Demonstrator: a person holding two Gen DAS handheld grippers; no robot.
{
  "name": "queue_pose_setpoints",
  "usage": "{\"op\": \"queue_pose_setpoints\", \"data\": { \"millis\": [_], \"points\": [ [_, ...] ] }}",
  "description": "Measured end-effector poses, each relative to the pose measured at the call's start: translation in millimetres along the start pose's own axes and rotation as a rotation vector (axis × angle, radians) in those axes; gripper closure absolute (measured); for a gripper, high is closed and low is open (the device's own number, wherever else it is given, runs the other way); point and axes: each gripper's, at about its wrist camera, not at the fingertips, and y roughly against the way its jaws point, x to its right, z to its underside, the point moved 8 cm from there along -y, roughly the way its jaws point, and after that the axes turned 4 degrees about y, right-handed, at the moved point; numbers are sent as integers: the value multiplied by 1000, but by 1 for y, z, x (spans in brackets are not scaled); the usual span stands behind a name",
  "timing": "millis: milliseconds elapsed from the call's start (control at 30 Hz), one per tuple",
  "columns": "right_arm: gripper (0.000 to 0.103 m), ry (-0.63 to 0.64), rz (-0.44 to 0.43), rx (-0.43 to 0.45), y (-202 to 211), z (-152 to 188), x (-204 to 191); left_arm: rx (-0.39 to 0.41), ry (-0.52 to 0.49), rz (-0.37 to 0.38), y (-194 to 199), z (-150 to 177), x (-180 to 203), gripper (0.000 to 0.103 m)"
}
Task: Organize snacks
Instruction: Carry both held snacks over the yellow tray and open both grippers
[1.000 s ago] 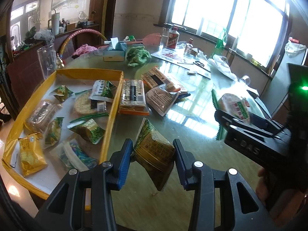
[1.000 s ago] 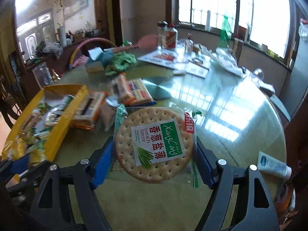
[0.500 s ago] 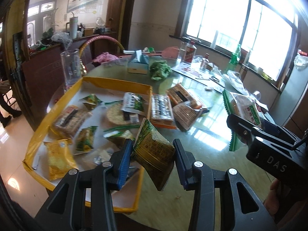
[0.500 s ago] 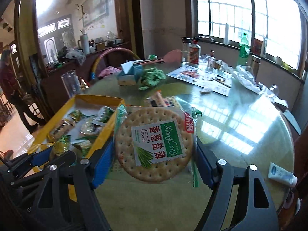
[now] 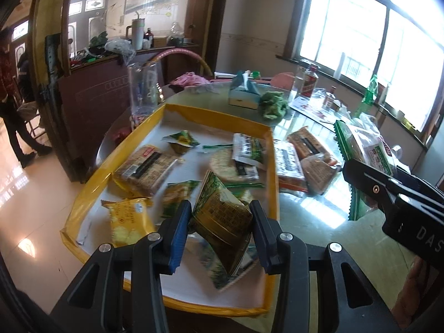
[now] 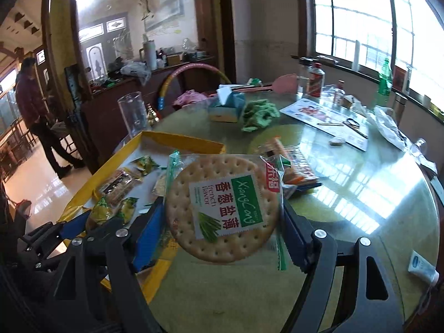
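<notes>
Yellow tray [image 5: 273, 166] on the glass tabletop [image 6: 347, 194] already carries a good scatter of packets, so the sorting looks well along, though a few orange-edged packs [image 5: 290, 166] sit outside just beside its right rim. Left claw [image 5: 220, 231] is clamped on a green-and-gold snack pouch [image 5: 222, 216] held over the tray's near end, looking ready for the drop! Right claw [image 6: 223, 231], jaws wide, grips a big round cracker pack [image 6: 224, 208] in the air near the tray's right rim, so that one looks due to go in too.
</notes>
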Motion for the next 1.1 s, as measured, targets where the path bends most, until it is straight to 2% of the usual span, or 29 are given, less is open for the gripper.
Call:
{"op": "queue_pose_setpoints", "data": {
  "millis": [367, 500, 667, 767, 867, 1100],
  "points": [
    [25, 42, -26, -36, -23, -3, -29, -4, 42, -23, -11, -2, -31, 61],
    [25, 43, -59, -50, -33, -6, -38, -16, 115, 29, -13, -9, -49, 61],
    [25, 41, -117, -81, -54, -14, -46, -16, 184, 90, -13, -35, -74, 61],
    [25, 58, -133, -102, -70, -20, -54, 1, 171, 58, -17, -46, -82, 61],
    [25, 77, -158, -125, -89, -24, -64, -7, 142, 83, -27, -52, -79, 61],
    [25, 77, -183, -169, -130, -36, -69, -125, 65, 85, -68, -49, -78, 61]
  ]
}}
